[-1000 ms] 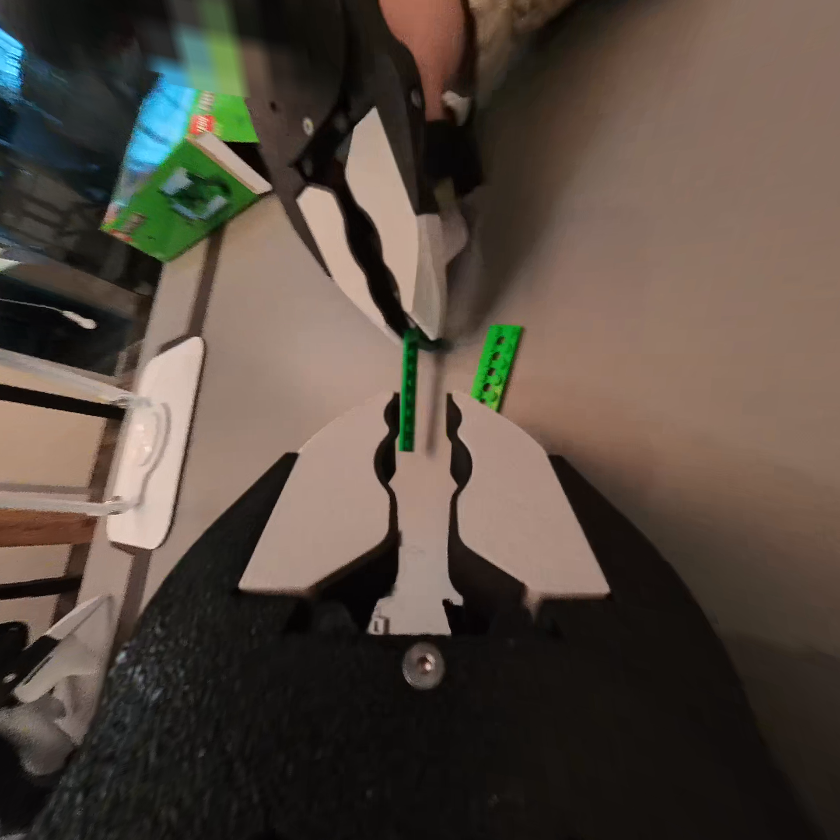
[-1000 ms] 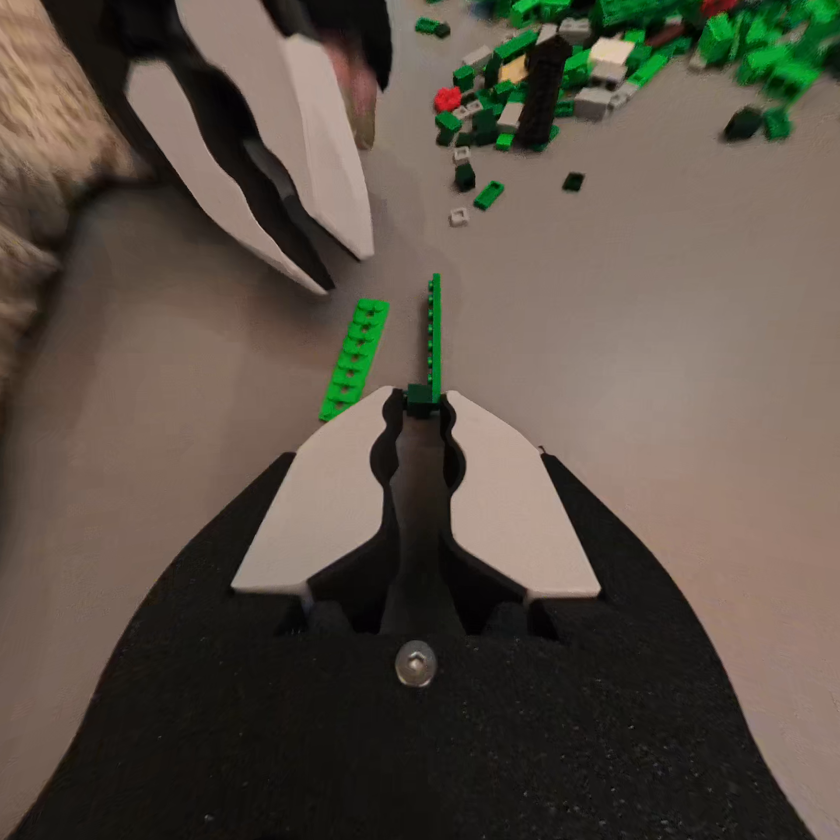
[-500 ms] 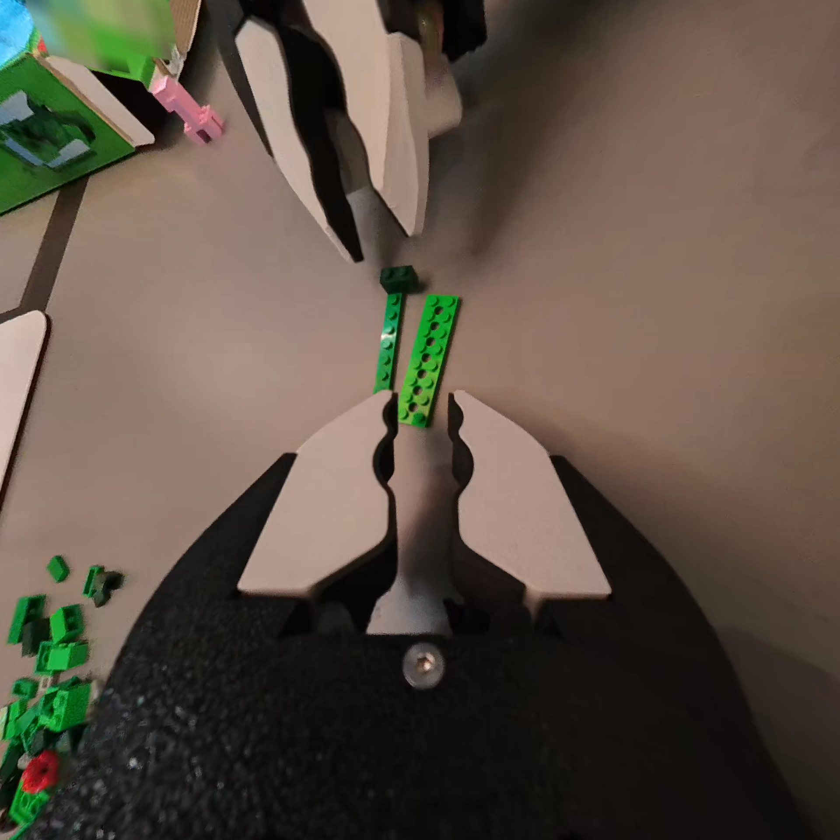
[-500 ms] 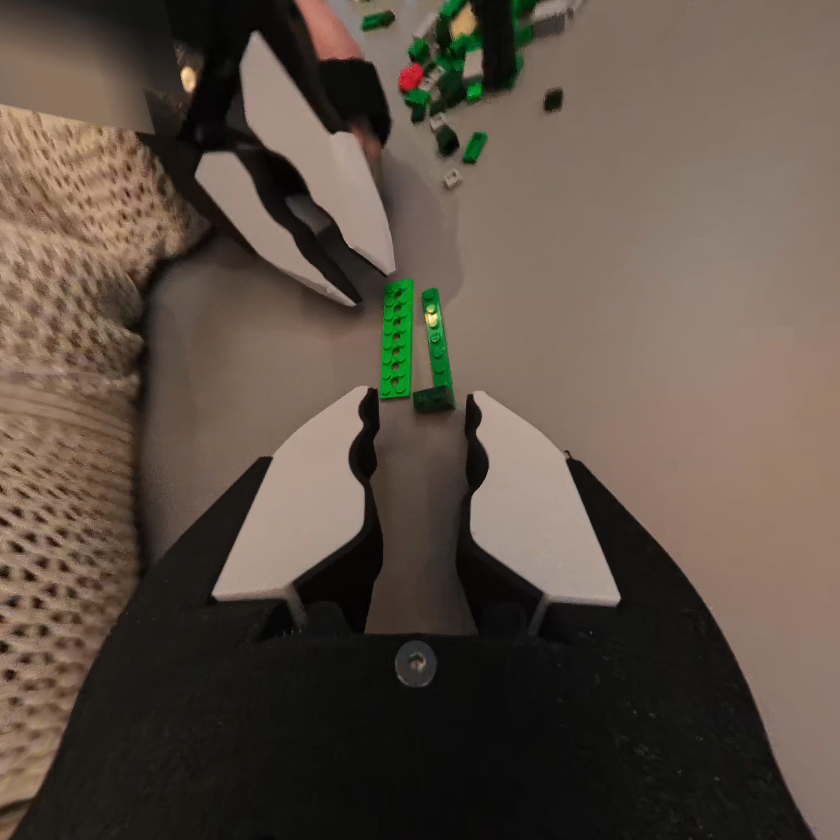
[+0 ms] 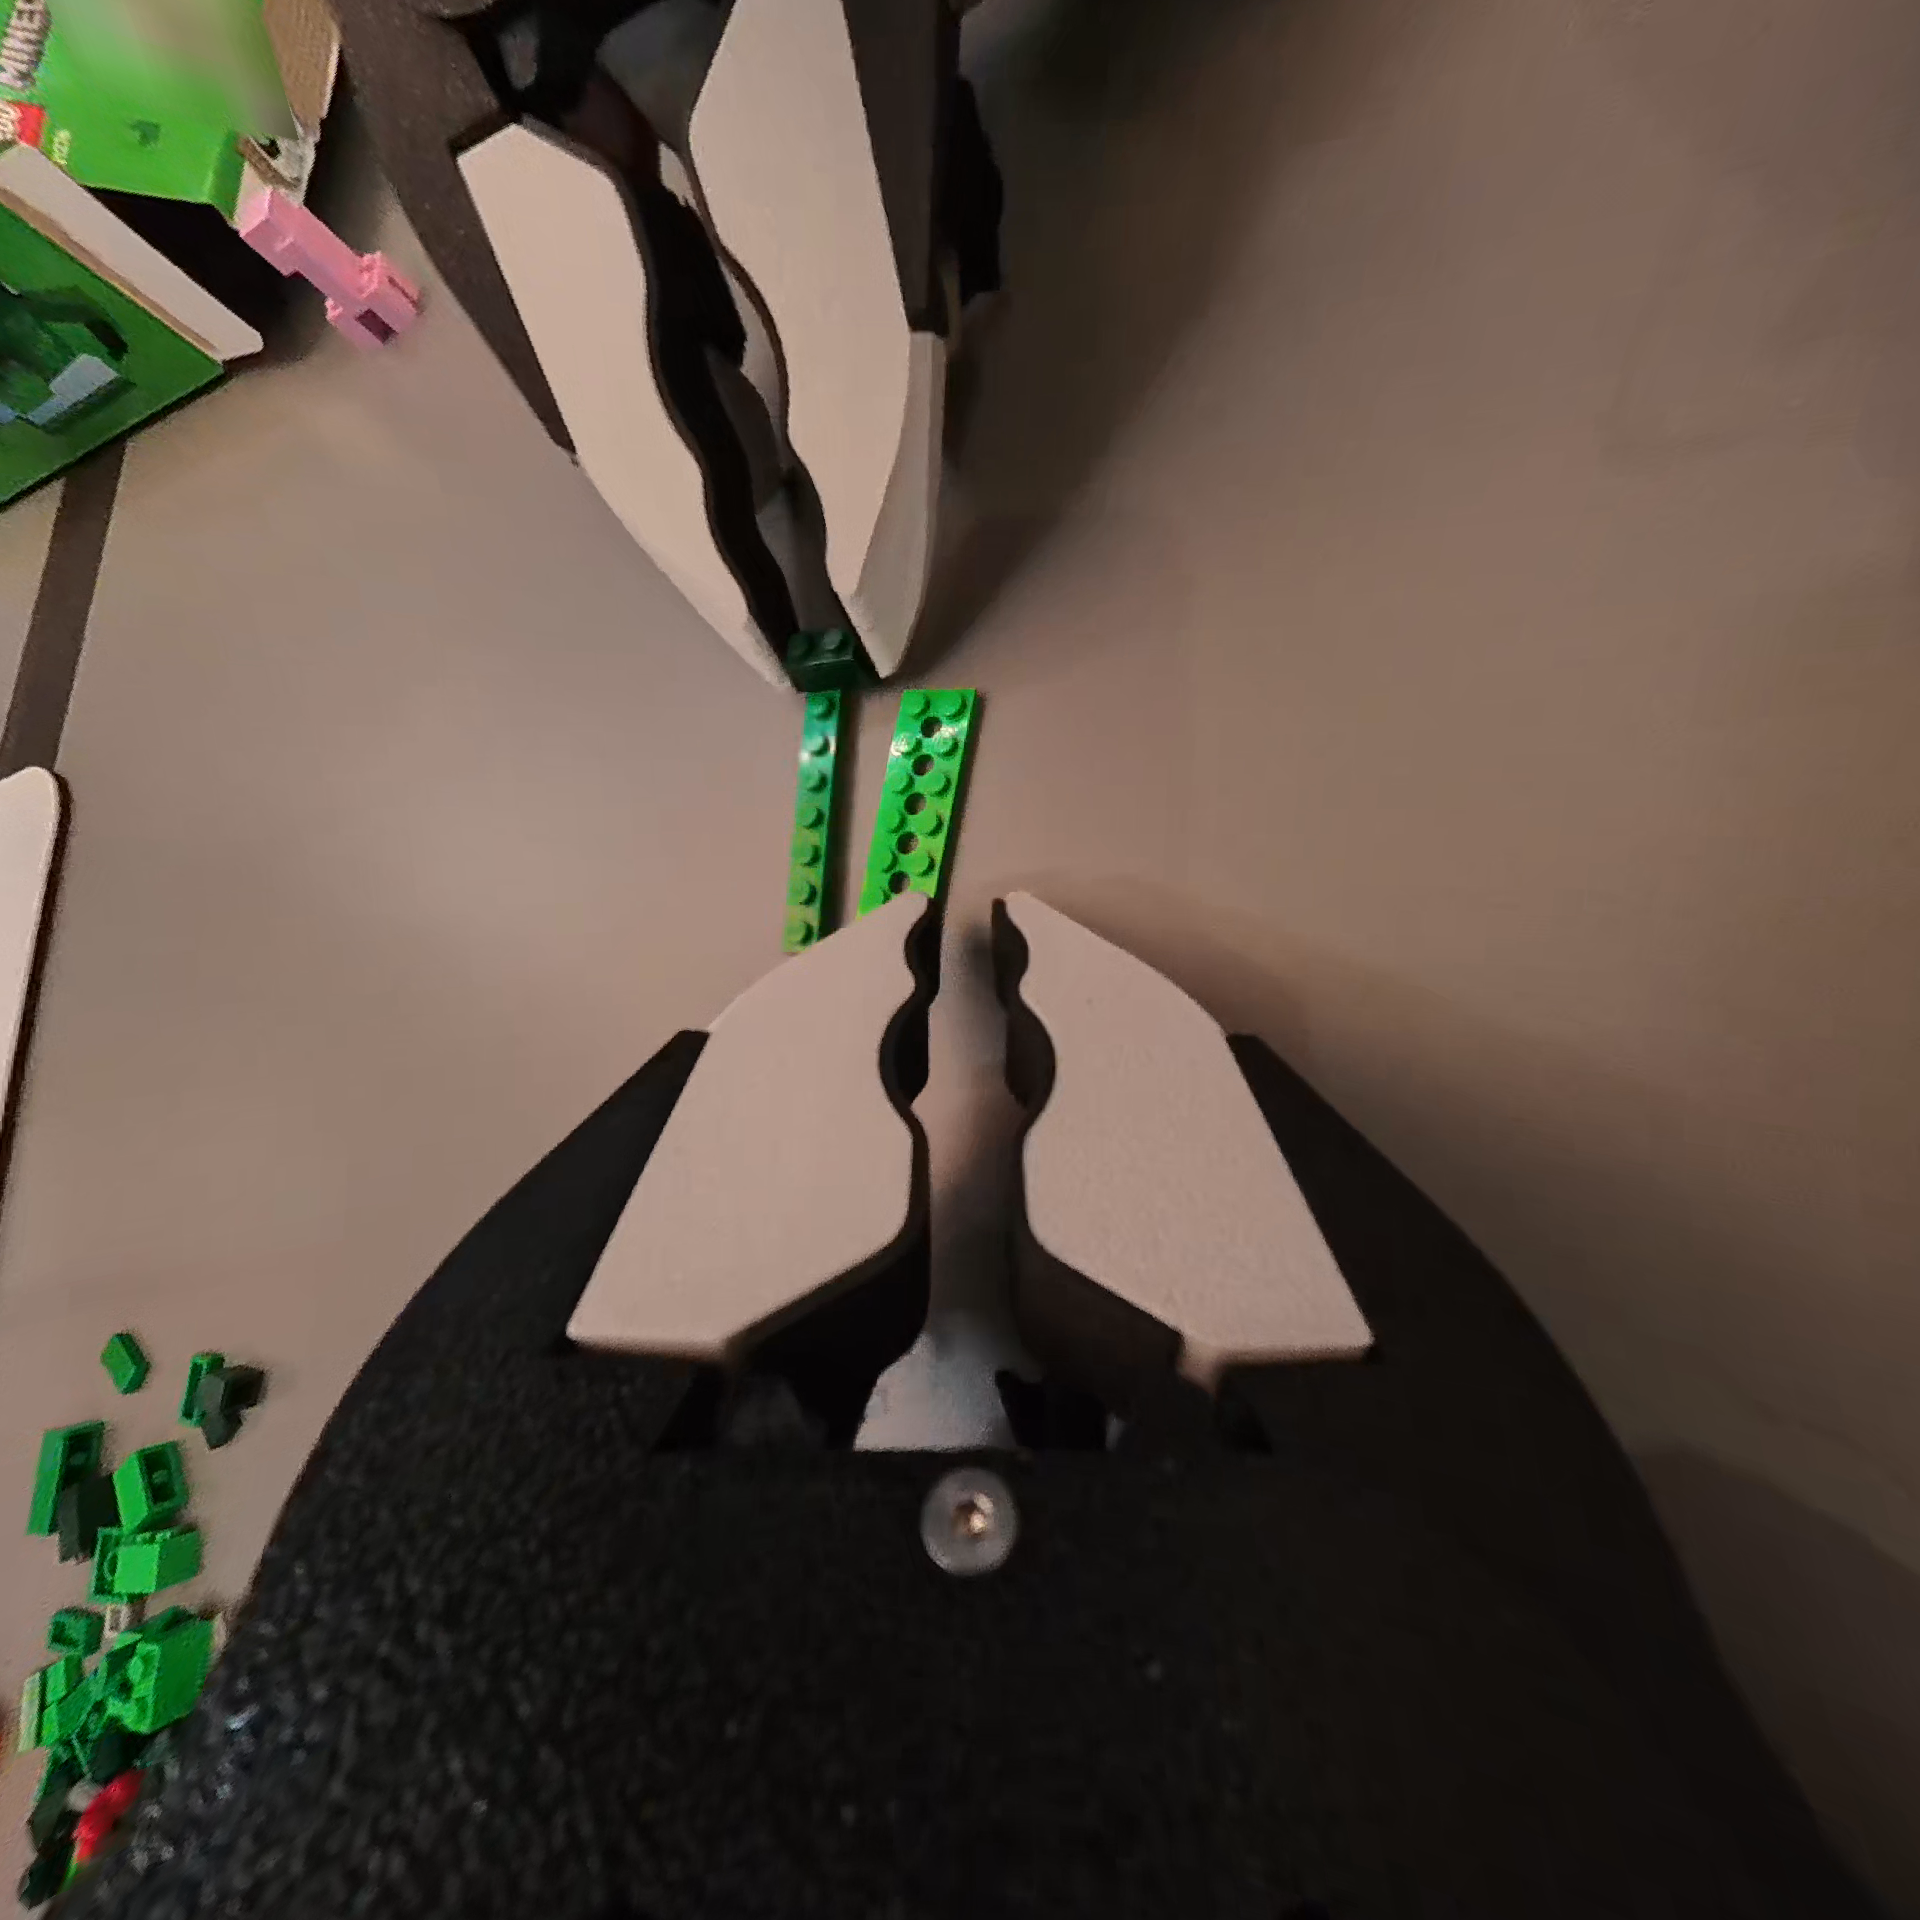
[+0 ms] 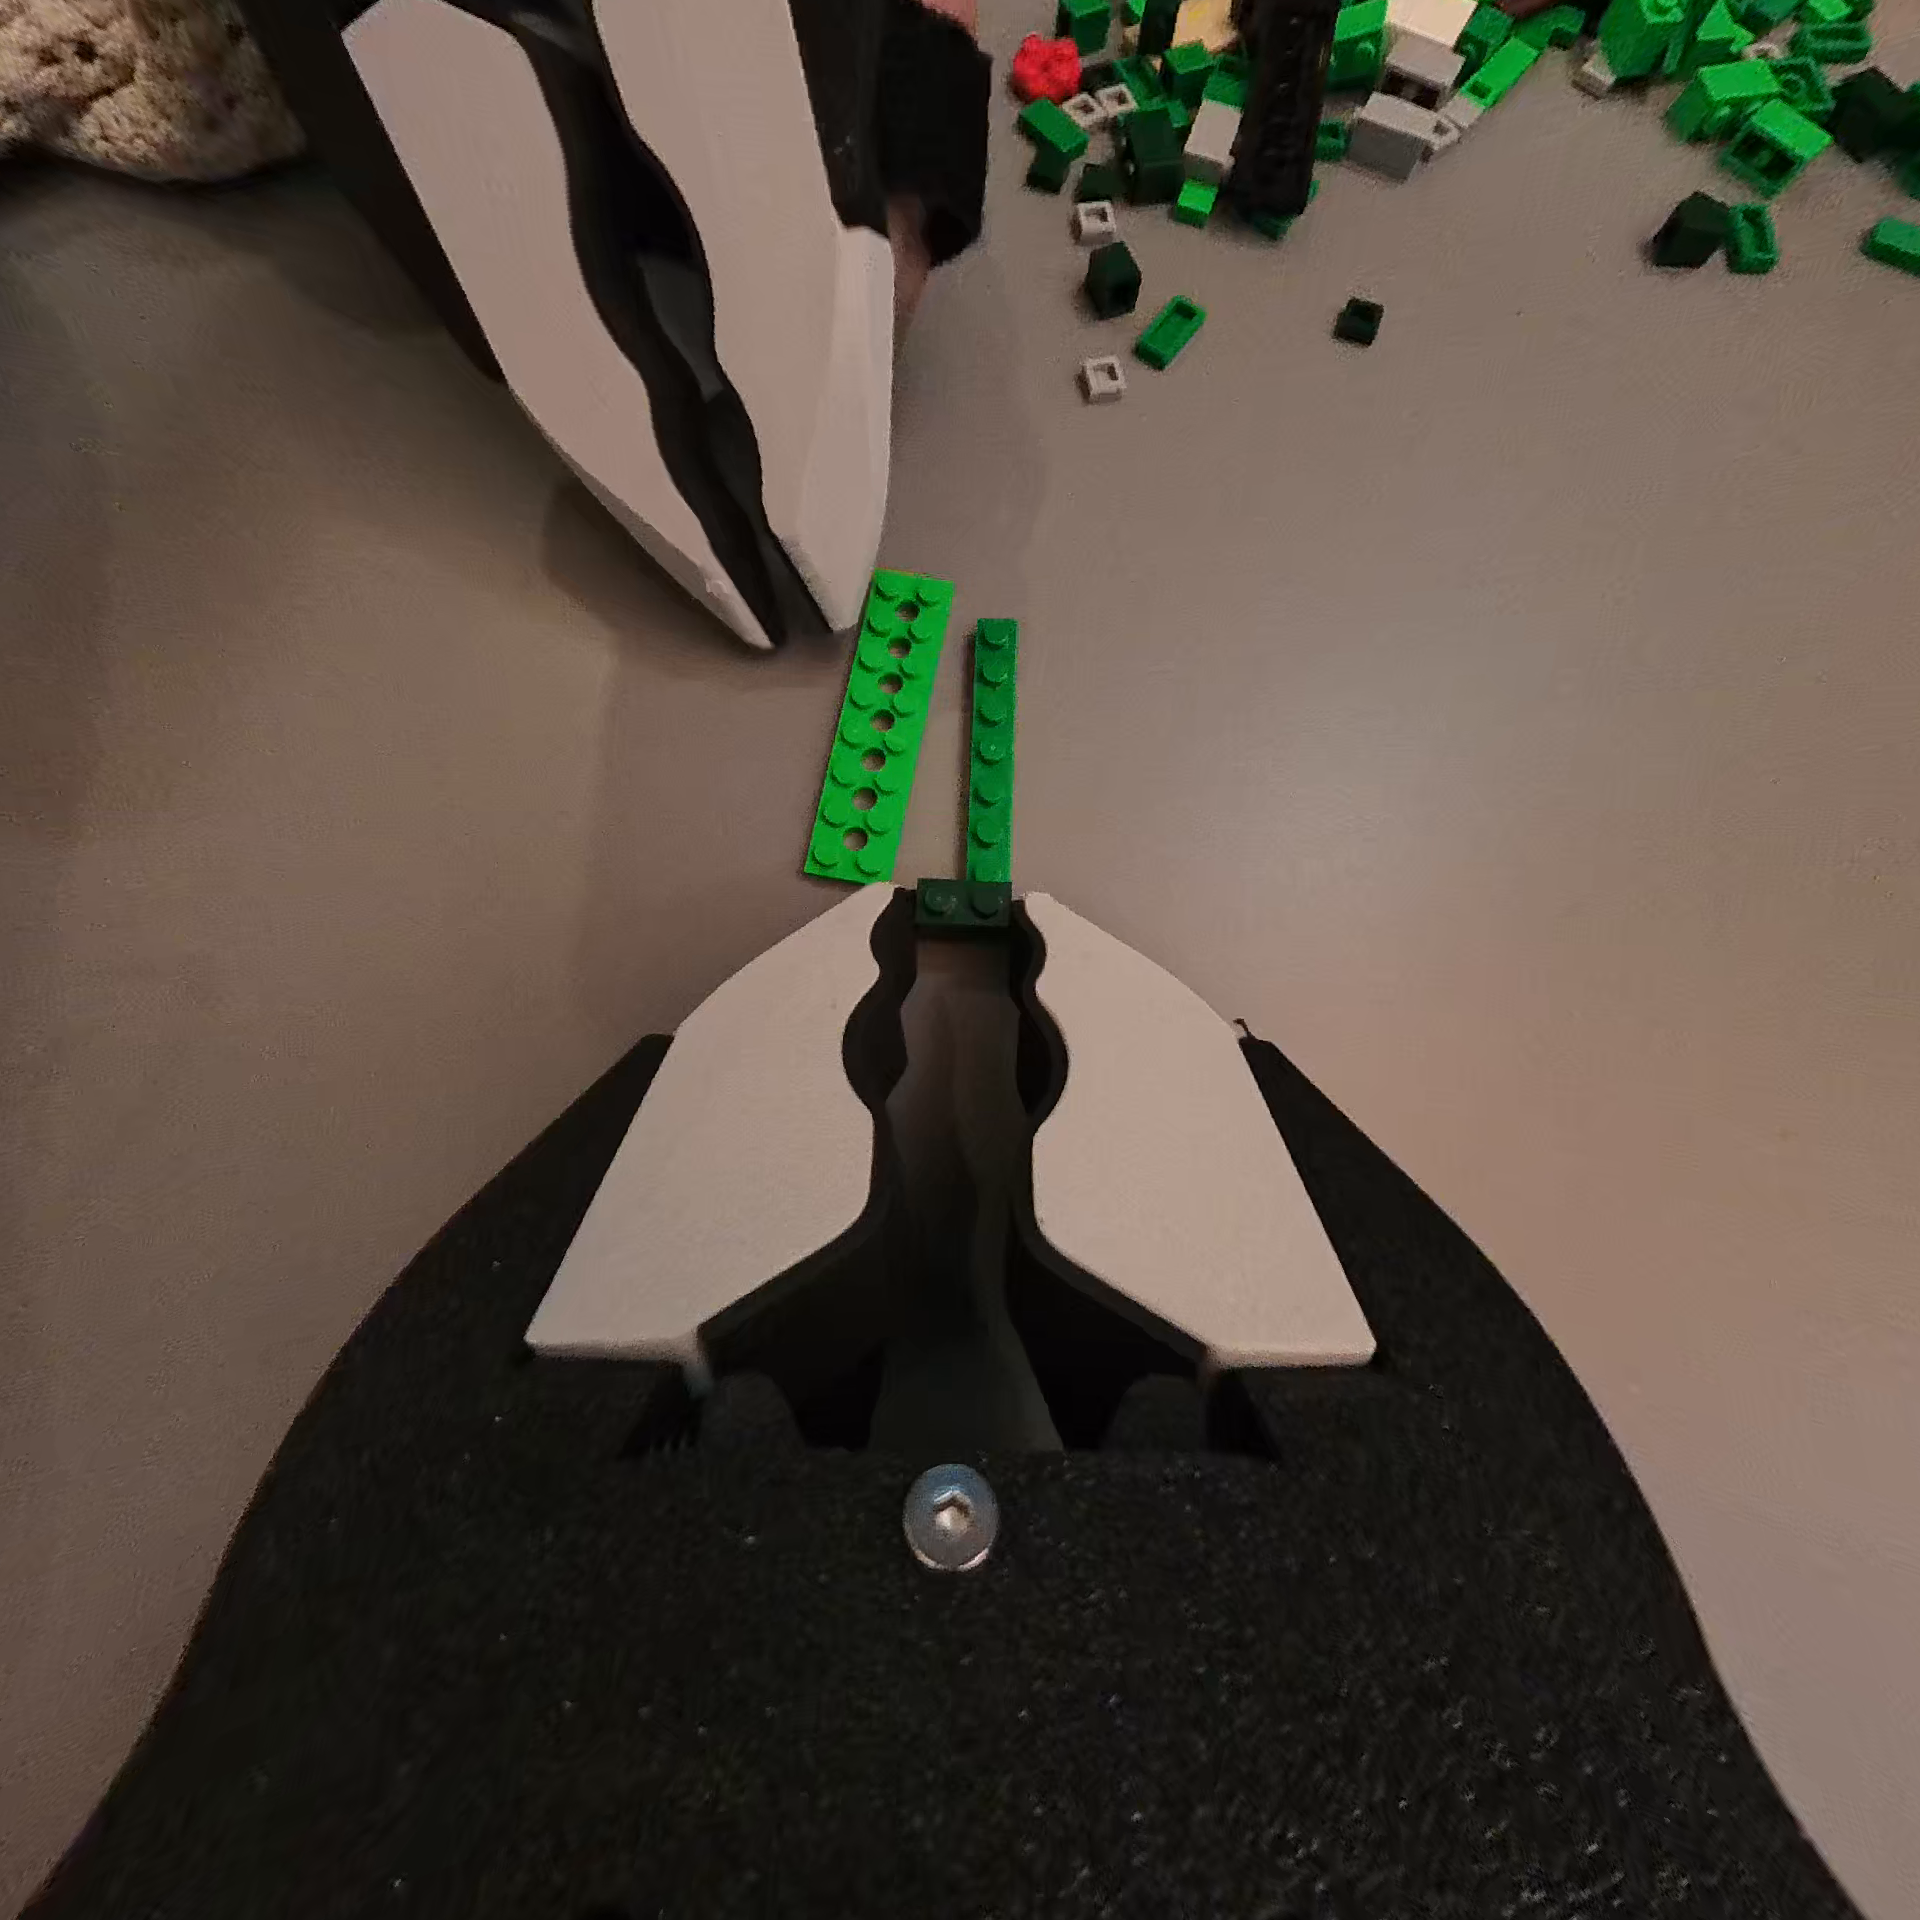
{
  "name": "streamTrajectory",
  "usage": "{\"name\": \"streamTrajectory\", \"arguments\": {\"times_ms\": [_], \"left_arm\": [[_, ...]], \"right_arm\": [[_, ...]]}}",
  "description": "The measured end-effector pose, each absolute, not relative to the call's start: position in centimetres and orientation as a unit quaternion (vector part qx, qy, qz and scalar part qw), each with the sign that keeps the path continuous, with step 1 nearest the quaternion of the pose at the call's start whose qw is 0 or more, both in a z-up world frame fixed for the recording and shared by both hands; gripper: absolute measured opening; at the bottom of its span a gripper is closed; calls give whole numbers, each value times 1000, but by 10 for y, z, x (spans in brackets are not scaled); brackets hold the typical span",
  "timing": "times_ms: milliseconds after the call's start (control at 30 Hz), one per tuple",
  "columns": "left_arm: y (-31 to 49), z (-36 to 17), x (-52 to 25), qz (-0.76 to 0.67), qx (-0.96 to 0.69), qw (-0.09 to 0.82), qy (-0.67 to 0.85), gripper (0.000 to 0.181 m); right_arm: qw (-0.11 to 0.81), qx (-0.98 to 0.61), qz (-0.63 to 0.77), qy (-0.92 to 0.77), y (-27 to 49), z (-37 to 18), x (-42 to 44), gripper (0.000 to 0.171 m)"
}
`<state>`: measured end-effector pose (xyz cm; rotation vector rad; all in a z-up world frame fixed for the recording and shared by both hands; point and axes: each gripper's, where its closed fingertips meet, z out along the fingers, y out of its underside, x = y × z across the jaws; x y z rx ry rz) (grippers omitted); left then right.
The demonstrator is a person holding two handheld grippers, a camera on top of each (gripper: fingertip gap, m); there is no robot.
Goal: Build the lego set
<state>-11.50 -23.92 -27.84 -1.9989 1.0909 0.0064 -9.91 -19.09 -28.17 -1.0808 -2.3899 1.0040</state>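
Grey tabletop [image 6: 1455,727] is carrying everything you are working with, and the two bright green plates are lying side by side in its middle. Your right claw [image 6: 961,902] is closing on the small dark green brick [image 6: 961,900], which is sitting at the near end of the narrow green strip [image 6: 990,748]; I cannot tell whether the brick is already pressed onto the strip or only butting against it. Your left claw [image 5: 961,909] is hovering with a slim gap between its tips, gripping nothing, its tip just over the near end of the wide holed plate [image 5: 920,800].

To do this step well, you should be keeping the brick level and square to the strip, and pressing straight down rather than twisting. The strip looks light and likely to slide or tip, so you might be pinning its far end with the left claw.

The wide plate is lying just beside the strip, nearly touching, so it could get nudged. Loose bricks [image 6: 1455,94] are piling at the far right corner, well apart. A green box [image 5: 94,312] and a pink piece [image 5: 332,270] are sitting toward the far left edge in the left wrist view.
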Motion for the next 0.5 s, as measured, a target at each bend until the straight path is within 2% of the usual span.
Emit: {"name": "streamTrajectory", "arguments": {"times_ms": [67,333,500], "left_arm": [[-241,-275,-115,1,-794,423,436,0],[-241,-269,-118,3,-793,436,426,0],[-226,-265,-127,58,-796,450,401,13]], "right_arm": [[174,-383,358,-833,-192,-278,-100,16],[174,-393,332,-840,-201,-279,-102,16],[166,-393,322,-845,-203,-280,-100,16]]}}
